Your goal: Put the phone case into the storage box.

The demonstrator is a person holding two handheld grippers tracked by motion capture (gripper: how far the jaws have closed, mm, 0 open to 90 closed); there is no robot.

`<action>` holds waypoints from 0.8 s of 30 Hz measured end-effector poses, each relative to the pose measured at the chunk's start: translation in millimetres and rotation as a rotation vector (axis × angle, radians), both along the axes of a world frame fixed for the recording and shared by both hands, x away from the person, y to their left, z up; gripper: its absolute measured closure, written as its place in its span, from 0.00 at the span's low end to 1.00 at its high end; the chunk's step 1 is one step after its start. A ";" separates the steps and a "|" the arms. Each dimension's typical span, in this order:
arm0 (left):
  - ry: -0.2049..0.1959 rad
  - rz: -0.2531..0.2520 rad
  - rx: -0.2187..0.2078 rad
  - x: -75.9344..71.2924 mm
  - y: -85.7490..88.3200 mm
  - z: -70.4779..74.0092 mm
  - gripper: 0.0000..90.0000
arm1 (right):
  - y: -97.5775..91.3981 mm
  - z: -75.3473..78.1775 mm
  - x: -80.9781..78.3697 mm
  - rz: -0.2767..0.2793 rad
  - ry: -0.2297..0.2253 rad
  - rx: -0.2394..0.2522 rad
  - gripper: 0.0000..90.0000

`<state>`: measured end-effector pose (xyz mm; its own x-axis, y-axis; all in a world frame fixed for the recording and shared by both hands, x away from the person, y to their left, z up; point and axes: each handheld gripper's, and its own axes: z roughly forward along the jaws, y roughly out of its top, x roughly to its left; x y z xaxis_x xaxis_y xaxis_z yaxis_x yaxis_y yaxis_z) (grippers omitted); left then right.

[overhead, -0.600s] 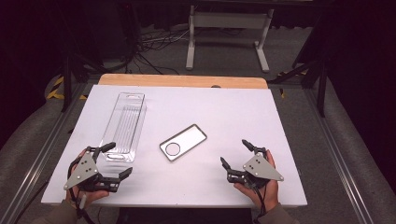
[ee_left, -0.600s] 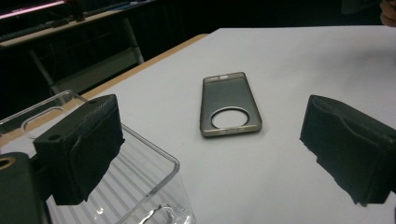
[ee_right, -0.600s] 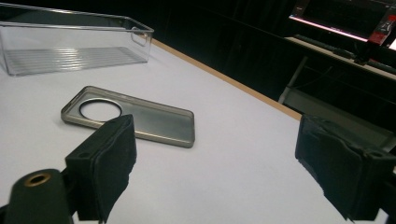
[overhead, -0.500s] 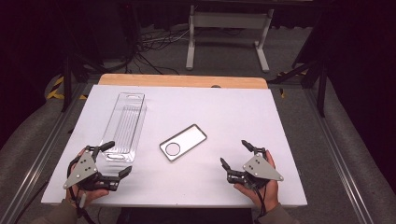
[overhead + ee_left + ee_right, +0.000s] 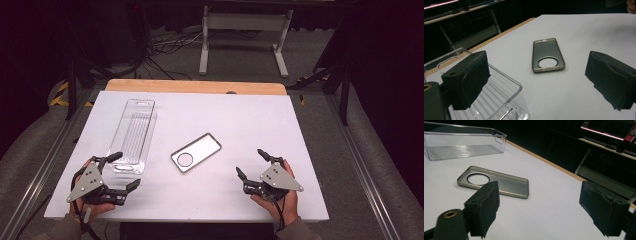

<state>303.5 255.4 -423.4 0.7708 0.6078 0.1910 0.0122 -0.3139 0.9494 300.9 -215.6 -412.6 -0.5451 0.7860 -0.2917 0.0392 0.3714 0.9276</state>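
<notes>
A grey phone case (image 5: 196,152) with a round camera hole lies open side up near the middle of the white table (image 5: 250,125); it also lies ahead of the jaws as the phone case (image 5: 547,55) and phone case (image 5: 494,181). A long clear plastic tray (image 5: 134,135) stands left of it, empty. My left gripper (image 5: 123,171) rests at the front left, open, one jaw beside the clear tray's (image 5: 499,97) near end. My right gripper (image 5: 252,163) rests at the front right, open, with nothing between its jaws.
A wooden strip (image 5: 195,86) runs along the table's far edge. Beyond it stand a white metal stand (image 5: 243,35) and cables on the floor. Metal rails (image 5: 35,170) flank the table on both sides.
</notes>
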 end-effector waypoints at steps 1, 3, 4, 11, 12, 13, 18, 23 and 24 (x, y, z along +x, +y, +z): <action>-0.001 0.000 -0.001 -0.3 0.1 0.1 0.07 | -0.1 0.5 0.6 0.004 0.006 0.005 0.21; 0.000 0.003 0.001 0.0 -0.1 0.0 0.07 | 0.2 2.2 1.9 0.007 0.005 -0.001 0.24; -0.002 0.003 0.006 0.8 -0.1 -0.4 0.07 | 0.3 2.9 2.8 0.007 0.001 0.000 0.26; 0.007 0.008 0.003 1.4 0.4 -1.6 0.06 | 3.6 9.9 11.6 -0.004 0.014 0.029 0.36; 0.007 0.008 0.002 1.4 0.4 -1.6 0.06 | 5.0 10.5 13.1 -0.007 0.014 0.024 0.36; 0.004 0.008 0.006 1.1 0.1 -1.5 0.06 | 6.6 11.1 14.2 -0.007 0.013 0.019 0.37; -0.005 0.003 0.014 -0.1 -0.1 -0.7 0.06 | 11.6 16.7 19.1 0.015 0.017 0.008 0.43; 0.003 0.004 0.010 -0.3 -0.5 -1.1 0.06 | 19.1 21.3 28.3 0.031 0.024 -0.016 0.60; 0.002 0.004 0.015 -0.3 -0.5 -1.1 0.06 | 20.8 22.0 30.7 0.035 0.031 -0.021 0.63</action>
